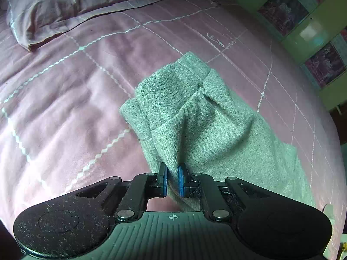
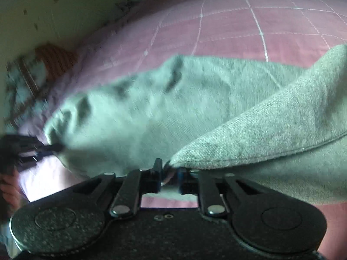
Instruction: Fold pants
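The grey-green pants (image 1: 195, 117) lie on a pink checked bedspread (image 1: 76, 99), with the ribbed waistband (image 1: 173, 80) pointing away from me. My left gripper (image 1: 172, 179) is shut on a pinched ridge of the pants' fabric near the near edge. In the blurred right wrist view, the pants (image 2: 151, 108) spread across the bed, and a lifted corner of the fabric (image 2: 260, 134) runs into my right gripper (image 2: 170, 173), which is shut on its tip. The left gripper (image 2: 56, 147) shows at the far left, gripping the pants' edge, with a hand (image 2: 8, 186) behind it.
A pillow (image 1: 43, 17) in the same pink cloth lies at the head of the bed. Green cabinet doors with pictures (image 1: 303, 21) stand past the bed's right edge. A patterned cloth (image 2: 32, 75) sits beside a pale wall (image 2: 43, 10).
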A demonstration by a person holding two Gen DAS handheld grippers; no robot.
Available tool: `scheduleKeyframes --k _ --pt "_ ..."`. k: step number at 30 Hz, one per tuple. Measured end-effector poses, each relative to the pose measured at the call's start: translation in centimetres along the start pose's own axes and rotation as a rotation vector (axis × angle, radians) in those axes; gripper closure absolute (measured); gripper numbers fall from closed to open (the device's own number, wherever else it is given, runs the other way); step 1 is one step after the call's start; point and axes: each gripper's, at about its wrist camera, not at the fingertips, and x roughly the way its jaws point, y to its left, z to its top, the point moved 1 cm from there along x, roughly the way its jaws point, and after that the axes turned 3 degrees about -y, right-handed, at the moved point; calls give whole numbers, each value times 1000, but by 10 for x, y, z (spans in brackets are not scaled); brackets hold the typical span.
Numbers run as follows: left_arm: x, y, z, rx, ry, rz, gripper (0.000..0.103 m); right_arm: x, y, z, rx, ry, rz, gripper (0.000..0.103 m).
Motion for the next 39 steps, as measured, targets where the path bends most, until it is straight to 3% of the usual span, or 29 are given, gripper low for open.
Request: scheduleKeyframes --k 1,6,10,13,18,22,26,28,30,32,36,39 --pt "-10 -5 -2 17 -27 0 93 4 -4 -6 15 32 4 84" --pt "-49 -41 -13 130 -93 -38 93 -31 -28 -3 61 -40 21 76" --pt "-36 -81 -36 183 -20 -111 93 -52 -81 -2 185 -79 -47 68" --pt "-12 -106 -63 214 61 -127 93 -75 -132 -9 282 -120 -127 69" --pt "16 -112 -89 196 102 -79 93 -108 -208 -8 480 -220 -190 68" --pt "16 -114 -90 204 106 -71 93 -102 -251 -4 618 -278 -125 71" --pt "17 -117 -89 214 108 -53 93 -88 -277 6 673 -356 -78 74" --pt "18 -119 -90 216 107 -43 93 -80 -284 10 706 -389 -74 88" --pt "20 -122 -90 222 105 -36 93 -77 -288 10 730 -412 -71 95" --pt "20 -124 -90 237 102 -33 93 -88 -284 6 731 -464 -60 97" --pt "19 -128 -92 297 90 -30 93 -146 -249 0 543 -568 -129 97" --pt "17 -128 -94 321 79 -31 93 -172 -230 -24 446 -564 -172 97"
